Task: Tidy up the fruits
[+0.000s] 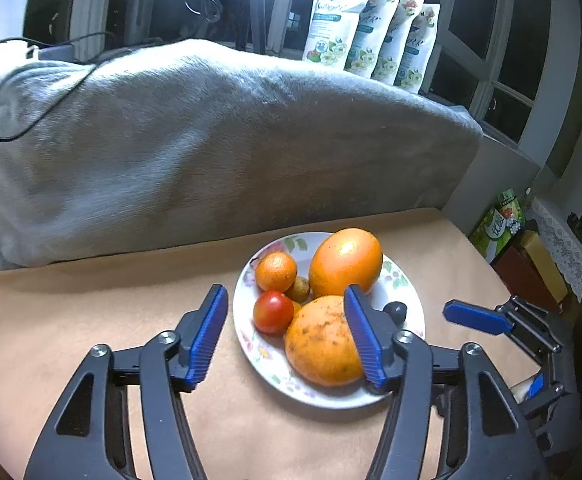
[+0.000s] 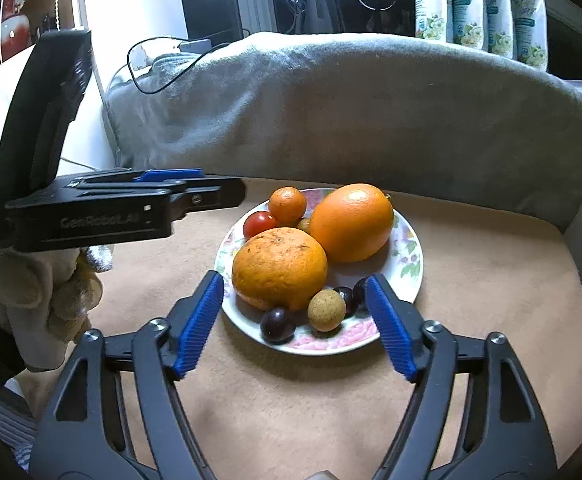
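1. Both claws hang over the tan table [image 2: 471, 280] in front of the floral plate [image 2: 407, 276], which sits mid-frame in both wrist views with all the fruit on it
2. My left claw [image 1: 287, 336] stands about half open with nothing gripped; its right-hand pad overlaps the speckled orange [image 1: 319, 340] in the picture, though I can't tell if it touches
3. My right claw [image 2: 295, 324] is spread wide and empty, its blue pads either side of the plate's near rim
4. On the plate: the smooth large orange [image 2: 353, 222] at the back right, a mandarin [image 2: 287, 204] and a cherry tomato [image 2: 259, 224] at the upper left, and near my right claw a dark grape [image 2: 277, 324], a tan longan [image 2: 326, 310] and more dark grapes [image 2: 351, 296] half hidden behind the right pad
5. Risk one, as I judge it: a pad clips the plate rim and tilts or skids it across the soft cloth
6. Risk two: nudge the speckled orange and the small round fruit beside it rolls off the edge
7. Risk three: the two claws sit close together, so reaching for neighbouring fruit could knock them into each other
8. Grapes are soft, and too hard a squeeze would burst one
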`<state>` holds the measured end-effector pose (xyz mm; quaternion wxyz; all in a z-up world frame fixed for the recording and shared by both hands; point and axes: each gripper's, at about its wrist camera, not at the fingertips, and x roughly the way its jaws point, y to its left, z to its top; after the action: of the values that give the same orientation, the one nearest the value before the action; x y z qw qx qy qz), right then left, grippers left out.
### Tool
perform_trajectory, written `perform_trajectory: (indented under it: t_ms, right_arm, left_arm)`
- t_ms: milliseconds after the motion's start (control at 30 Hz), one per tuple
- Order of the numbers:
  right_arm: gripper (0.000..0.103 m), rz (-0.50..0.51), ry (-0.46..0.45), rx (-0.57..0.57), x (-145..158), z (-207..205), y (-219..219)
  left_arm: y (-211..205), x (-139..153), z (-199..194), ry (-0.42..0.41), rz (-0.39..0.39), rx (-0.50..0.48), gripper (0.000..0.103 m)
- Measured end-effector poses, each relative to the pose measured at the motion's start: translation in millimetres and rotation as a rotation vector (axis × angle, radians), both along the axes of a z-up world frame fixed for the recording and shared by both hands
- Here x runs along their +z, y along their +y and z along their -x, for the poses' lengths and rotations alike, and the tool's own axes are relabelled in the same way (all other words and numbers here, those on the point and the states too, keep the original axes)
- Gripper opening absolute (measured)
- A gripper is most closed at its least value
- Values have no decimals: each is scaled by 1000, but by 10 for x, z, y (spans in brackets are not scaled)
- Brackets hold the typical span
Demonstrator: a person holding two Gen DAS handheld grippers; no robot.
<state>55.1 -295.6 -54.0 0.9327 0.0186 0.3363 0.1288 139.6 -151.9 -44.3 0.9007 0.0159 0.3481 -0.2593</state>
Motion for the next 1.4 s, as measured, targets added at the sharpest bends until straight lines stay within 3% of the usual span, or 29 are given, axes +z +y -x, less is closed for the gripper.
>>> perform_trajectory:
  t_ms: [100,167,233,500,667,1400]
  right_arm:
    - [78,-2,-2,-22,13,88,-25]
    - [91,3,-5,-36,15,151,-43]
    - [93,9,-17,-61,18,227,-72]
    - [94,6,-37,-174,83,402,-243]
    - [99,9,-60,-221,124,484,-299]
    - [99,-14,-62,-221,113,516,-277]
  left_arm:
    - [61,22,120,-18,-12,15,73]
    - [104,30,196,-21,-14,28,75]
    - [121,36,294,-35,-29,47,75]
    - [113,81,640,-117,-71,100,81]
    - [109,75,730,-113,-62,106,81]
    - [199,70,854,-94,-51,159,81]
